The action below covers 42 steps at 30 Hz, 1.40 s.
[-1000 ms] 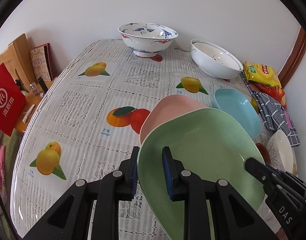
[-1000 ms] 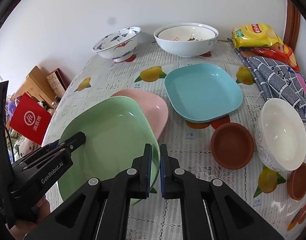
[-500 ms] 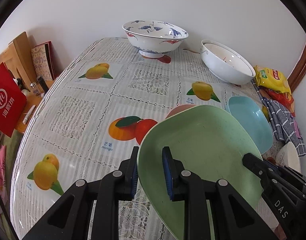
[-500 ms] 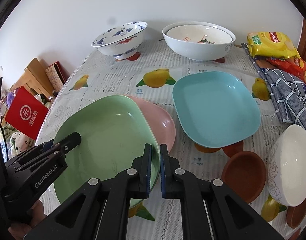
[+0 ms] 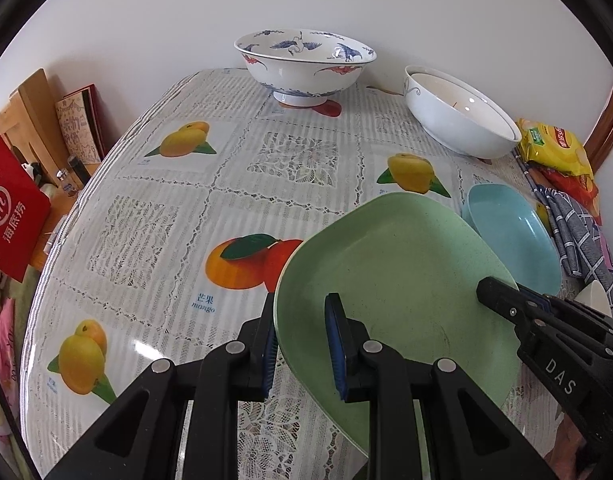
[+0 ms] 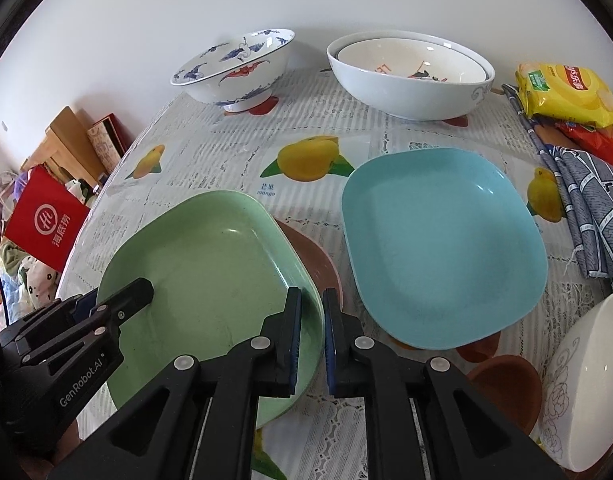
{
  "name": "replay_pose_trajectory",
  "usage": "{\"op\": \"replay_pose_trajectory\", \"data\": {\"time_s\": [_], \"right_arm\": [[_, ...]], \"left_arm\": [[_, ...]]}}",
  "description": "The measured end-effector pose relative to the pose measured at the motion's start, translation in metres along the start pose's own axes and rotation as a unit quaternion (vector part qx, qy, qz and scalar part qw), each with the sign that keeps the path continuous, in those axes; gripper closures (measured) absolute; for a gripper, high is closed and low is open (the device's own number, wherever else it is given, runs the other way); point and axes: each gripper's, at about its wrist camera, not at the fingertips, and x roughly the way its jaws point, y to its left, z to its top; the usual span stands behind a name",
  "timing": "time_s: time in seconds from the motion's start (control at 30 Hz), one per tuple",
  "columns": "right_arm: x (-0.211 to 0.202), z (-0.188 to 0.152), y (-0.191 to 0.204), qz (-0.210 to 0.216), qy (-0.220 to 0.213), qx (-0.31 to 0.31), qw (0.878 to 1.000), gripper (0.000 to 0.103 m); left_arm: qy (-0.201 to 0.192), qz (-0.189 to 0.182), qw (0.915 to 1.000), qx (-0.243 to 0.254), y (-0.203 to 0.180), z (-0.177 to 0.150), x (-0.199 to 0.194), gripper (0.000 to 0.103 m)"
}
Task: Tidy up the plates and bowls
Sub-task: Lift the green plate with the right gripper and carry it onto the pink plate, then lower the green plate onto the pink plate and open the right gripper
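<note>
The left gripper (image 5: 302, 344) clamps the square green plastic plate's (image 6: 210, 280) rim, over a pink plate (image 6: 318, 264) (mostly hidden). The right gripper (image 6: 311, 336) pinches the opposite rim, jaws just easing apart.

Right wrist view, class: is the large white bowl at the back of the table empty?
No. The large white bowl has a smaller white bowl nested inside it, near the wall.

Probably home: fruit-print tablecloth (image 5: 226, 184), snacks (image 6: 566, 88)
</note>
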Motion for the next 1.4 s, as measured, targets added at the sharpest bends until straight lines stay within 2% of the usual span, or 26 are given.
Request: {"op": "replay_pose_trajectory", "data": {"time_s": [0.17,0.4,0.5,0.57,0.67,0.73,0.83,0.9,1.23,1.4], "right_arm": [[0.010,0.006,0.001,-0.002,0.005,-0.014,1.000,0.090],[0.011,0.010,0.001,-0.002,-0.011,-0.021,1.000,0.089],[0.007,0.011,0.003,0.000,-0.016,-0.023,1.000,0.084],[0.001,0.011,0.003,0.002,-0.023,-0.018,1.000,0.075],[-0.009,0.009,0.003,-0.002,-0.035,-0.015,0.999,0.069],[-0.017,0.007,0.002,-0.003,-0.038,-0.012,0.999,0.069],[-0.027,-0.002,0.000,0.002,-0.033,-0.004,0.999,0.061],[-0.032,-0.009,-0.001,0.006,-0.030,-0.001,1.000,0.060],[-0.049,-0.043,-0.006,0.005,-0.017,0.011,1.000,0.060],[-0.069,-0.052,-0.011,0.001,-0.033,0.015,0.999,0.060]], "left_arm": [[0.004,-0.002,1.0000,0.002,0.001,-0.001,0.003,0.081],[0.005,-0.003,0.9999,0.015,0.000,-0.002,0.002,0.081],[0.005,-0.006,0.9998,0.017,0.000,-0.003,-0.002,0.081],[0.003,-0.008,0.9998,0.017,0.000,-0.004,-0.005,0.081],[0.002,-0.008,0.9997,0.023,-0.001,-0.006,-0.009,0.080],[0.002,-0.005,0.9996,0.026,-0.003,-0.008,-0.011,0.076],[-0.005,0.001,0.9996,0.027,-0.003,-0.010,-0.017,0.065],[-0.009,0.001,0.9996,0.027,-0.003,-0.011,-0.021,0.061],[-0.017,0.004,0.9995,0.028,-0.008,-0.021,-0.041,0.060],[-0.033,0.002,0.9989,0.032,-0.014,-0.024,-0.058,0.060]]}}
